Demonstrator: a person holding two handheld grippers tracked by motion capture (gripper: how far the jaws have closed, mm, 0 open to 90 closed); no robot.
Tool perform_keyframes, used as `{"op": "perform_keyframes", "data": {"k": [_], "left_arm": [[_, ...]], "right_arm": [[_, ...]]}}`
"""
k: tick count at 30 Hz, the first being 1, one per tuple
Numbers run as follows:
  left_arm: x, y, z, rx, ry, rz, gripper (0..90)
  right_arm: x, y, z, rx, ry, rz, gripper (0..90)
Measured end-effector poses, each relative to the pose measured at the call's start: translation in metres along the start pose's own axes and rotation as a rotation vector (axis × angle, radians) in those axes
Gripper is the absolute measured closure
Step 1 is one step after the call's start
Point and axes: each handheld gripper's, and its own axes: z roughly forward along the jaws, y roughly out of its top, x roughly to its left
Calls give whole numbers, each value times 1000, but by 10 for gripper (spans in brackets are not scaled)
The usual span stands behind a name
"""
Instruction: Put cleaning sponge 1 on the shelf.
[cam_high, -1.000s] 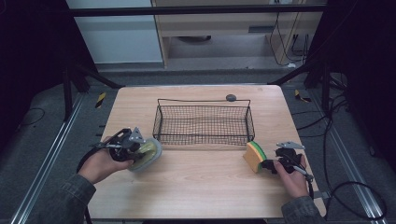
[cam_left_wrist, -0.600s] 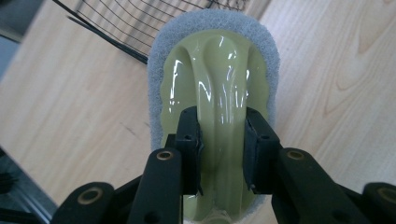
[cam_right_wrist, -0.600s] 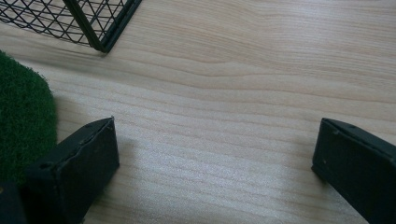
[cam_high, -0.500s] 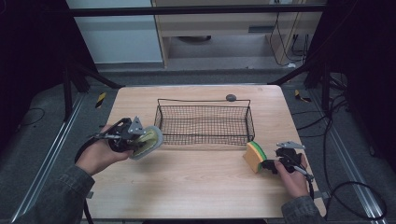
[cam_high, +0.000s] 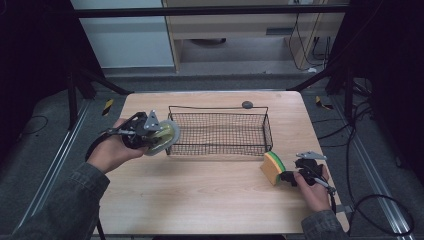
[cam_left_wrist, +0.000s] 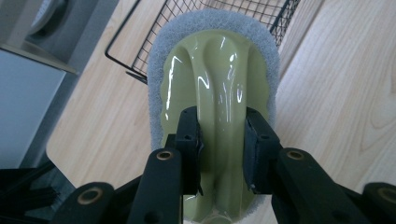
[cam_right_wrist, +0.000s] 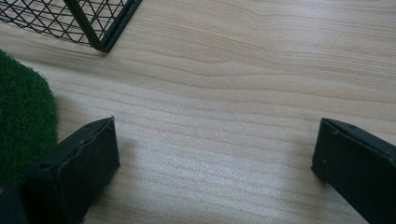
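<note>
My left gripper (cam_high: 150, 135) is shut on a pale green scrubber (cam_high: 163, 137) with a grey pad, held in the air beside the left end of the black wire basket (cam_high: 218, 147). In the left gripper view the jaws clamp the ridge of the scrubber's handle (cam_left_wrist: 219, 116), with the left gripper (cam_left_wrist: 220, 144) above the basket's corner (cam_left_wrist: 140, 70). My right gripper (cam_high: 289, 176) rests on the table with its jaws wide apart. A yellow sponge with a green scouring face (cam_high: 273, 167) stands just left of it. In the right gripper view the right gripper (cam_right_wrist: 215, 158) holds nothing, and the sponge's green pad (cam_right_wrist: 21, 126) touches the left jaw.
A small dark round object (cam_high: 247, 104) lies on the wooden table (cam_high: 200, 195) behind the basket. The basket's corner (cam_right_wrist: 100, 28) lies just ahead of the right gripper. Dark frame bars and cables surround the table.
My left gripper has carried the scrubber up and to the right, from the table's left side to the basket's left end. The right gripper and the sponge have stayed put.
</note>
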Motion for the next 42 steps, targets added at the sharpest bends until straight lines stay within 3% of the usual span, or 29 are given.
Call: {"op": "perform_keyframes", "data": {"k": [4,20,28,33,37,42], "left_arm": [[3,10,2,1,16,28,704],[9,34,16,9,50,73,705],[18,47,29,-7,71,64,704],[21,55,35,16,87,97,704],[23,64,38,10,102,84,704],[23,73,42,16,107,103,704]], "right_arm": [[0,0,0,0,0,0,8],[0,0,0,0,-1,-5,8],[0,0,0,-1,-3,-12,8],[0,-1,0,-1,-3,-12,7],[0,-1,0,0,-2,-13,7],[0,-1,0,0,-2,-12,7]]}}
